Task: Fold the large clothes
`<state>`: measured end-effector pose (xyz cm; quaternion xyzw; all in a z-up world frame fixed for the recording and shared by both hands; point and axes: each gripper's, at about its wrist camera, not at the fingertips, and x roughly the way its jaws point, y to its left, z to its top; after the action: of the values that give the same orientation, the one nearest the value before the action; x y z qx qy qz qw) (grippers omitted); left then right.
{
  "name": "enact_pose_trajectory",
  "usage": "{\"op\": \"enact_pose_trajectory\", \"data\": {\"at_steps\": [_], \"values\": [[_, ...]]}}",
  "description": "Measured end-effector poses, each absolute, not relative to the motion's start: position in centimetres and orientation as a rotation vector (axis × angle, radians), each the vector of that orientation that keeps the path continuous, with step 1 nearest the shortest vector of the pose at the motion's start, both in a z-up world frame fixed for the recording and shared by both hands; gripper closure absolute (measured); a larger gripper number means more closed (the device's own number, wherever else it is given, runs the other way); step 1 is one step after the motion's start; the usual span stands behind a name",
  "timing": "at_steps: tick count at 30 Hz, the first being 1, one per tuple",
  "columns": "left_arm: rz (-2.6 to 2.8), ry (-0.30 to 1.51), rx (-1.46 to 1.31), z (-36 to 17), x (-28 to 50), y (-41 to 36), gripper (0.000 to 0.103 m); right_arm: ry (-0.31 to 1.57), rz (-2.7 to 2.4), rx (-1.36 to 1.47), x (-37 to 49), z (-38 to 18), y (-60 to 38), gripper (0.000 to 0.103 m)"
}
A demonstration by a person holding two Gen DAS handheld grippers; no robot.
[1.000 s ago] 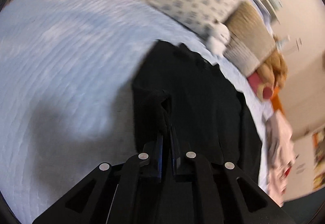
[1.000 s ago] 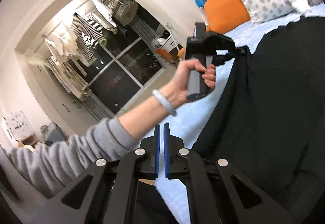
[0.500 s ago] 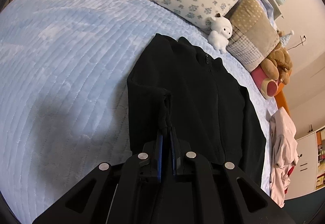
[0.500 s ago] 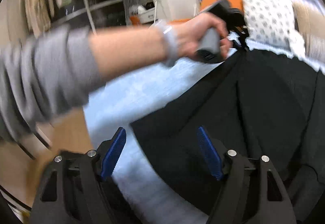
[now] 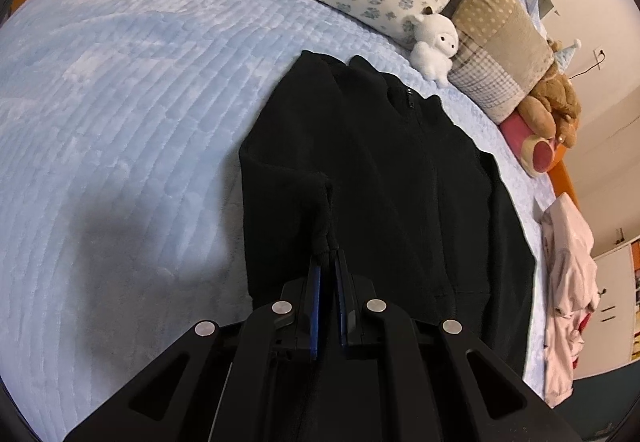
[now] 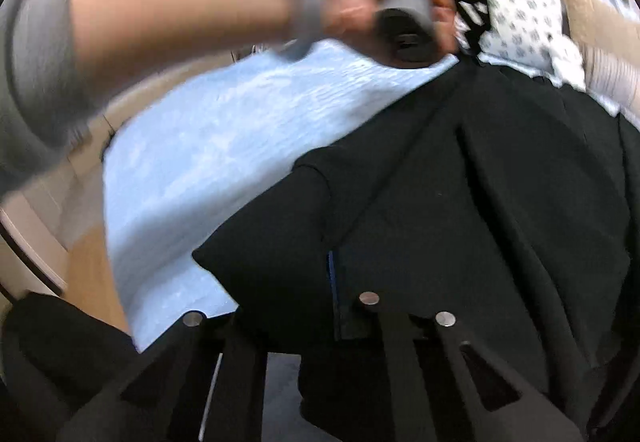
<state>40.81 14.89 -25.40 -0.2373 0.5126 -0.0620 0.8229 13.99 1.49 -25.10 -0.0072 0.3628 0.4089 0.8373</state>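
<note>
Soft, limp black fleece jacket (image 5: 384,177) on the bed (image 5: 120,101): left claw (image 5: 327,274) pinches its cuff, right claw (image 6: 320,282) clamps its hem.

no readable text, labels or signs

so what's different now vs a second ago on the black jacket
The right gripper swung down from facing the window, opened over the black jacket's near corner, then closed its jaws on that fabric. The left gripper kept its grip on the cuff, and the jacket still lies spread on the blue bedspread.
</note>
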Motion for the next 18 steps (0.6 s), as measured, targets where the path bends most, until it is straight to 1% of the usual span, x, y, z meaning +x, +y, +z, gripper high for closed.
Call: {"op": "enact_pose_trajectory", "data": {"at_steps": [5, 7, 9, 14, 18], "values": [[-0.208, 1.025, -0.481, -21.3, 40.3, 12.1, 0.092, 0.724, 0.889, 0.234, 14.4, -22.0, -4.7, 0.095], [-0.237, 1.003, -0.434, -19.5, 40.5, 9.6, 0.092, 0.731, 0.891, 0.353, 14.8, -21.7, -7.0, 0.095], [-0.27, 1.006, -0.407, -18.9, 40.9, 7.1, 0.092, 0.739, 0.891, 0.444, 15.2, -21.6, -8.8, 0.095], [-0.303, 1.059, -0.322, -20.4, 42.1, 0.8, 0.092, 0.779, 0.876, 0.553, 15.6, -22.4, -11.6, 0.095], [-0.28, 1.123, -0.269, -23.8, 43.0, -2.2, 0.092, 0.84, 0.867, 0.621, 15.9, -24.1, -13.2, 0.095]]}}
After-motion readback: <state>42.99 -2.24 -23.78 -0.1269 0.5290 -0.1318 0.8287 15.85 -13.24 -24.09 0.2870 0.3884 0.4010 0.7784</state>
